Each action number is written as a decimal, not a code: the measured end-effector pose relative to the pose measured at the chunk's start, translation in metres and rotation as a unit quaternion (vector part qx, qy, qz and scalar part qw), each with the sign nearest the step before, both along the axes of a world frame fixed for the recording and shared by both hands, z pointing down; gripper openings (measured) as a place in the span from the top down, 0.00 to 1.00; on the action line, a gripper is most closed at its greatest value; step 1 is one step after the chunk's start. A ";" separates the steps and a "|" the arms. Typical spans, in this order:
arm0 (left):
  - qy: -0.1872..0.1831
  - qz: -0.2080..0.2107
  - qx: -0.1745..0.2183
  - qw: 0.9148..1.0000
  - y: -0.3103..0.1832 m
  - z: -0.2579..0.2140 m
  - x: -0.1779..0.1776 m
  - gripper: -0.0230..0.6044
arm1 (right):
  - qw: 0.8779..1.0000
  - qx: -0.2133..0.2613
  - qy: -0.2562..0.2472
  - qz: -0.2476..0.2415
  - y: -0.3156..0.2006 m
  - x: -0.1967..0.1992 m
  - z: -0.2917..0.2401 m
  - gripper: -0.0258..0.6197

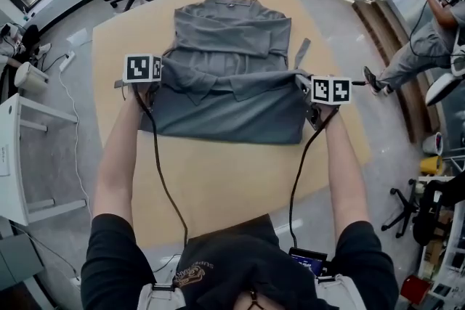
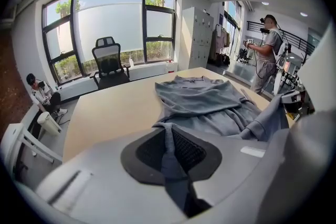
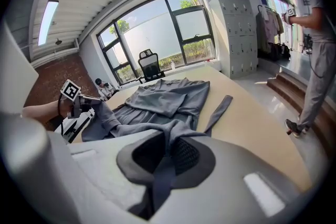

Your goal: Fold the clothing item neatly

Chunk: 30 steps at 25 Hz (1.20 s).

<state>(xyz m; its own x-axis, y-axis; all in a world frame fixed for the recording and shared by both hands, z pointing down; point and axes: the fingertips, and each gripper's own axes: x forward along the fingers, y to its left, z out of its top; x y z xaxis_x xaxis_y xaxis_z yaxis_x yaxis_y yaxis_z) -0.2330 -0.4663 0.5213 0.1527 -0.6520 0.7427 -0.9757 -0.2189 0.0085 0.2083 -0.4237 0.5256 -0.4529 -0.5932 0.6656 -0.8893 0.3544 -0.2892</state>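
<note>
Left gripper point(image 2: 169, 136): you are clamping it, jaws nearly closed, on the grey garment point(image 1: 232, 112) hem. Right gripper point(image 3: 169, 148): you are pinching the same hem likewise.

Your tabletop point(image 1: 218, 185) is a light tan board, bare along the stretch nearest you. The grey garment point(image 1: 232, 47) lies across its middle and far part, and a grey strap point(image 1: 301, 54) trails from the garment's right side onto the bare wood.
</note>
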 end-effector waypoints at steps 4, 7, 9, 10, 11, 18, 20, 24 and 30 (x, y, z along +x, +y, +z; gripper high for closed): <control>0.015 -0.019 0.002 1.000 -0.025 0.004 0.002 0.90 | 1.000 -0.008 -0.005 -0.001 -0.027 0.006 0.012 0.93; 0.011 -0.028 -0.010 0.999 -0.041 0.019 0.004 0.90 | 1.000 -0.022 -0.004 -0.001 -0.044 0.009 0.029 0.93; -0.004 -0.029 -0.023 0.999 -0.046 0.035 0.002 0.90 | 0.999 -0.037 -0.003 -0.002 -0.051 0.010 0.043 0.93; -0.012 -0.029 -0.030 0.999 -0.047 0.043 0.001 0.90 | 0.999 -0.044 -0.001 -0.003 -0.053 0.011 0.051 0.93; -0.020 -0.028 -0.037 0.999 -0.048 0.052 0.000 0.90 | 0.999 -0.052 0.002 -0.003 -0.054 0.012 0.058 0.93; -0.051 -0.011 -0.066 0.996 -0.050 0.096 0.001 0.90 | 0.996 -0.084 0.036 -0.001 -0.060 0.014 0.094 0.93; -0.045 -0.011 -0.067 0.997 -0.049 0.100 0.001 0.90 | 0.996 -0.082 0.036 0.009 -0.062 0.014 0.096 0.93; -0.044 -0.013 -0.048 0.998 -0.050 0.091 -0.001 0.85 | 0.996 -0.075 0.035 0.023 -0.060 0.013 0.091 0.88; -0.038 -0.019 -0.004 0.999 -0.046 0.056 -0.012 0.67 | 0.997 -0.033 0.045 0.043 -0.055 0.029 0.051 0.67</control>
<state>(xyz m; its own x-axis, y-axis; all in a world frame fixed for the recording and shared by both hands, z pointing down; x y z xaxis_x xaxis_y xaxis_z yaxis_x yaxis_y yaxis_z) -0.2454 -0.5119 0.5777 0.0721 -0.6508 0.7558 -0.9812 -0.1825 -0.0636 0.2371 -0.4783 0.5770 -0.3377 -0.5807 0.7408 -0.9394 0.2576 -0.2263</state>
